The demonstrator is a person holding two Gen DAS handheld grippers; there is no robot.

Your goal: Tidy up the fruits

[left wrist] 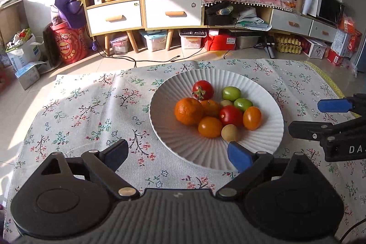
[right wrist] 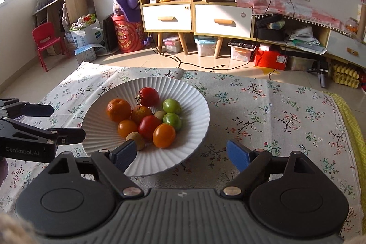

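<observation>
A white ribbed plate [left wrist: 183, 138] [right wrist: 98, 127] on the flowered cloth holds several fruits. Among them are a mandarin [left wrist: 188, 111], two red tomatoes [left wrist: 203, 89], two green limes [left wrist: 231, 93], orange tomatoes [left wrist: 210, 127] and a small brown longan [left wrist: 230, 133]. My left gripper [left wrist: 178, 152] stands open over the plate's near left rim, with nothing between its fingers. It also shows at the left of the right wrist view as the left gripper [right wrist: 61, 122]. My right gripper [right wrist: 180, 150] is open too, straddling the plate's near right rim, empty. It enters the left wrist view from the right as the right gripper [left wrist: 313, 118].
The flowered tablecloth [left wrist: 91, 111] covers the table on both sides of the plate. A yellow cloth edge [right wrist: 350, 129] runs along the right side. Beyond the far table edge lie the tiled floor, cabinets [left wrist: 114, 15] and storage boxes.
</observation>
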